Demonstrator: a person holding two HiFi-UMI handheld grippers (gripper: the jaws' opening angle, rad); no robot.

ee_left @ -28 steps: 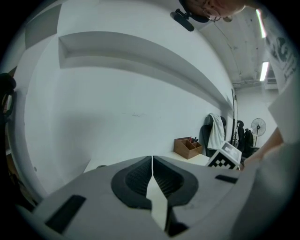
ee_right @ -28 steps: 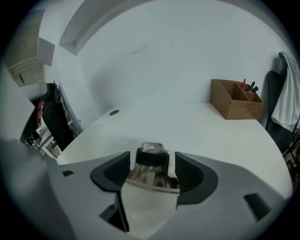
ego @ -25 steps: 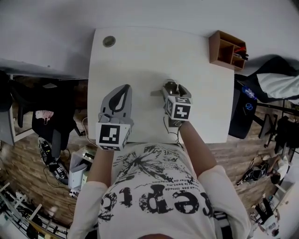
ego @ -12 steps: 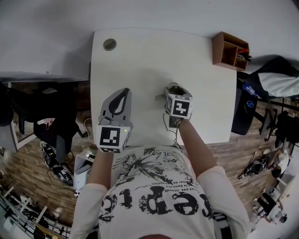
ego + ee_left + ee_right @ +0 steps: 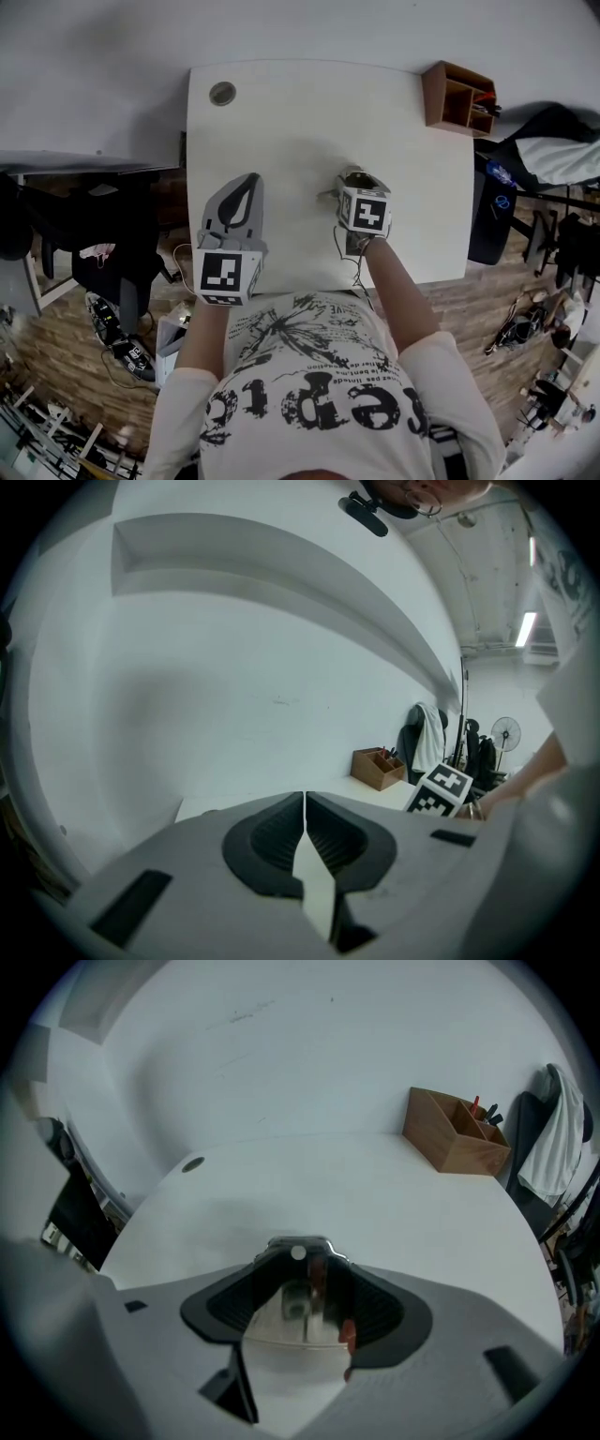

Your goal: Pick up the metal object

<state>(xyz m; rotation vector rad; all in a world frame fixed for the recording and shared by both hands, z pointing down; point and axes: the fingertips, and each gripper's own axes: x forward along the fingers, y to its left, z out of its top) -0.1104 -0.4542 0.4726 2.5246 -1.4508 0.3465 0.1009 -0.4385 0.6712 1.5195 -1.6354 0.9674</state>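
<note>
My right gripper (image 5: 354,180) is over the middle of the white table (image 5: 281,112), shut on the metal object (image 5: 298,1247). This is a shiny piece held upright between the dark pads, and its top edge shows at the fingertips. In the head view a small part of the metal object (image 5: 328,194) sticks out to the left of the jaws. My left gripper (image 5: 249,180) hovers over the table's left side with its jaws pressed together. In the left gripper view, the left gripper (image 5: 305,803) has nothing between its jaws.
A wooden desk organizer (image 5: 457,98) with pens stands at the table's far right corner. A round grommet (image 5: 222,93) sits at the far left corner. A chair with clothing (image 5: 553,159) is to the right of the table. A dark desk (image 5: 84,202) stands to the left.
My right gripper has drifted slightly to the right with the metal object still in it. The left gripper has hardly moved.
</note>
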